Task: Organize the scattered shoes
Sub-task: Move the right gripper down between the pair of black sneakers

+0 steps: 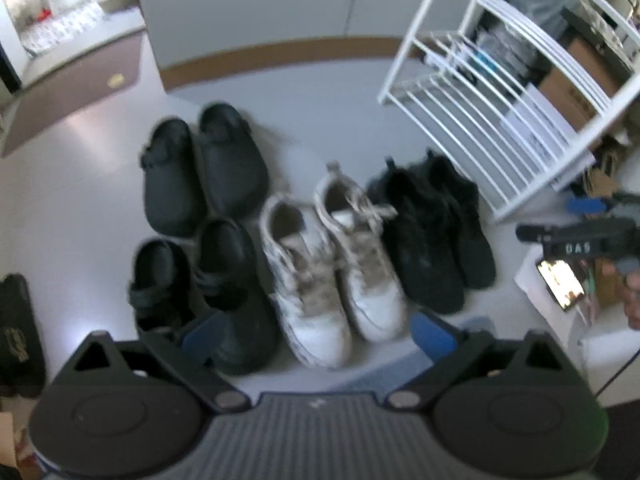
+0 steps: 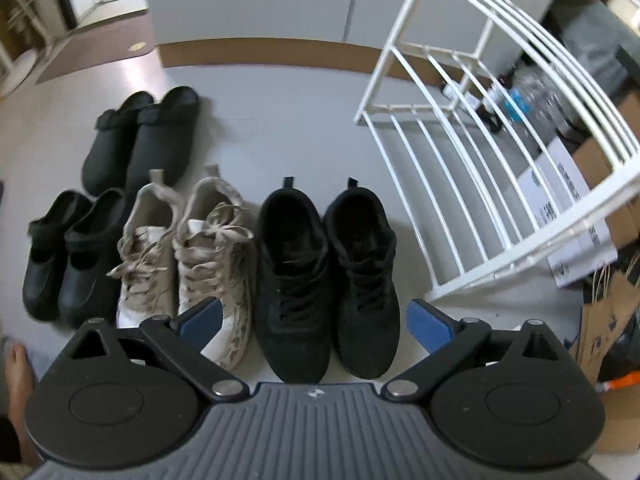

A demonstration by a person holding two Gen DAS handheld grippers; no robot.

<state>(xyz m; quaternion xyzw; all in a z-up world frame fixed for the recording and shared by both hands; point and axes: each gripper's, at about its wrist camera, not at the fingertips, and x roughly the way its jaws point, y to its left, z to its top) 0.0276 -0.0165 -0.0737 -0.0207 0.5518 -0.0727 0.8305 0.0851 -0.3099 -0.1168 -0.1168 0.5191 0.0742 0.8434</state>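
Note:
Several pairs of shoes stand side by side on the pale floor. A black sneaker pair sits closest to the white rack, with a white-beige sneaker pair to its left, then black clogs; a second black clog pair lies behind. My right gripper hovers open above the black sneakers' toes, holding nothing. My left gripper is open over the toes of the white sneakers and the near clogs. The right gripper's body shows at the right edge of the left wrist view.
A white wire shoe rack stands at the right, its shelves bare. Cardboard boxes and paper bags lie behind it. A brown mat sits far left by a doorway. A bare foot is at the left edge.

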